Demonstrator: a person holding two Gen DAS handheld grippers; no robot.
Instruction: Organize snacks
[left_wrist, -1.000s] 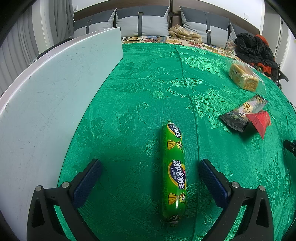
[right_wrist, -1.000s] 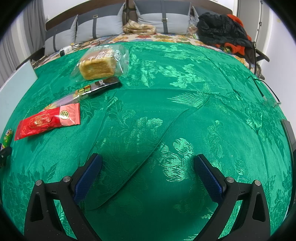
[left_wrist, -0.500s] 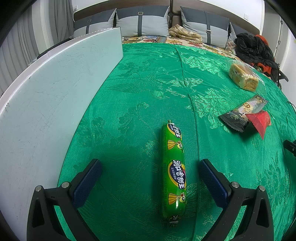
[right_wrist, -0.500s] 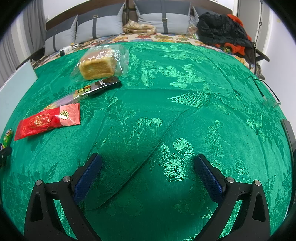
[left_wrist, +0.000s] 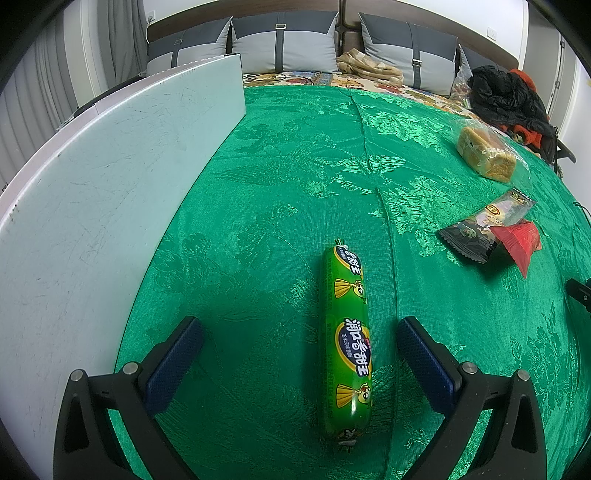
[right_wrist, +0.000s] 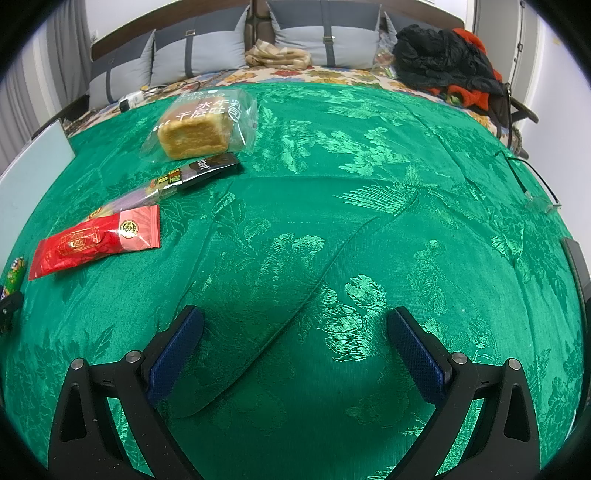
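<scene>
So the green sausage stick (left_wrist: 347, 343) is the thing to go for, and it's sitting right between my left fingers (left_wrist: 295, 354), lying flat on the green cloth (left_wrist: 288, 177). Its long axis runs straight away from me, basically parallel to the fingers, and it's a bit closer to the right-side pad (left_wrist: 424, 363) than the left one. Those fingers are spread wide, nothing in them, neither pad touching the sausage. Closing would pinch it across its narrow width, which is the way I'd want it, though I'd probably nudge sideways first to centre it.

My right fingers (right_wrist: 293, 349) are also spread wide and empty, over bare cloth. From the sausage, the other snacks are off to its right and farther back: red packet (right_wrist: 96, 242), then the dark wrapper (right_wrist: 184, 177), then the bagged bread (right_wrist: 199, 131) beyond. A white board (left_wrist: 103, 192) runs along the sausage's left side, apart from it.

Left hand is clearly nearer.
</scene>
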